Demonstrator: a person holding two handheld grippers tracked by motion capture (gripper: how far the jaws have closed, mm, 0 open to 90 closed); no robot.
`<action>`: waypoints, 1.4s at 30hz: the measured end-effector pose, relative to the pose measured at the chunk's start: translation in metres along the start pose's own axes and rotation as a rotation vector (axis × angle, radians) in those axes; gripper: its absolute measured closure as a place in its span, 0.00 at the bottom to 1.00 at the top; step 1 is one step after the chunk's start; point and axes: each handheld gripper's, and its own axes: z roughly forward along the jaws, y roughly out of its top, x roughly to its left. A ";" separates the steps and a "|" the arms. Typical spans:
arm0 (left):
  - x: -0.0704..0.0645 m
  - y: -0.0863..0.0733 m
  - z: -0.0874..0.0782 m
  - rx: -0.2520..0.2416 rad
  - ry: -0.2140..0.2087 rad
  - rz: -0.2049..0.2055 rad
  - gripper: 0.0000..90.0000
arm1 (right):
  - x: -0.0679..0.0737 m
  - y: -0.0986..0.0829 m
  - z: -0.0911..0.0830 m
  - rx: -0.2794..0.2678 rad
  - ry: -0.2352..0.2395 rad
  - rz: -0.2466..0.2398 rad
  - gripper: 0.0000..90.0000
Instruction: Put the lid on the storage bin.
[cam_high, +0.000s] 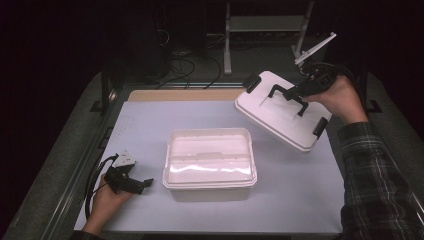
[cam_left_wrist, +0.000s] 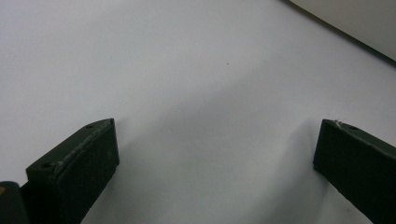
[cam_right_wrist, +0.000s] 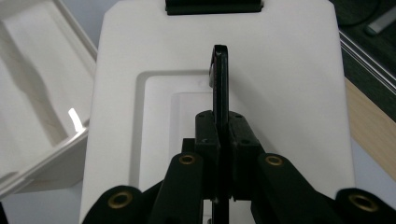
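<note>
Holding the white rectangular plastic lid (cam_high: 280, 112) tilted in the air by its black handle (cam_right_wrist: 220, 79), the right hand-held gripper (cam_high: 300, 92) is pinching that handle tight, beyond and right of the open white plastic storage box (cam_high: 210, 162) on the pale surface (cam_high: 145, 125). The lid is already off; setting it down remains. The left hand-held gripper (cam_high: 142, 184) is resting spread and empty near the box.
</note>
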 end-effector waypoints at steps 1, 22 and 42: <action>0.000 0.000 0.000 0.000 0.000 0.000 0.00 | 0.004 0.003 0.001 -0.003 0.009 -0.012 0.94; 0.000 0.000 0.000 0.001 0.000 0.001 0.00 | 0.082 0.054 0.046 0.027 0.221 -0.282 0.94; 0.000 0.000 0.000 0.004 -0.001 0.002 0.00 | 0.148 0.091 0.097 0.135 0.378 -0.461 0.94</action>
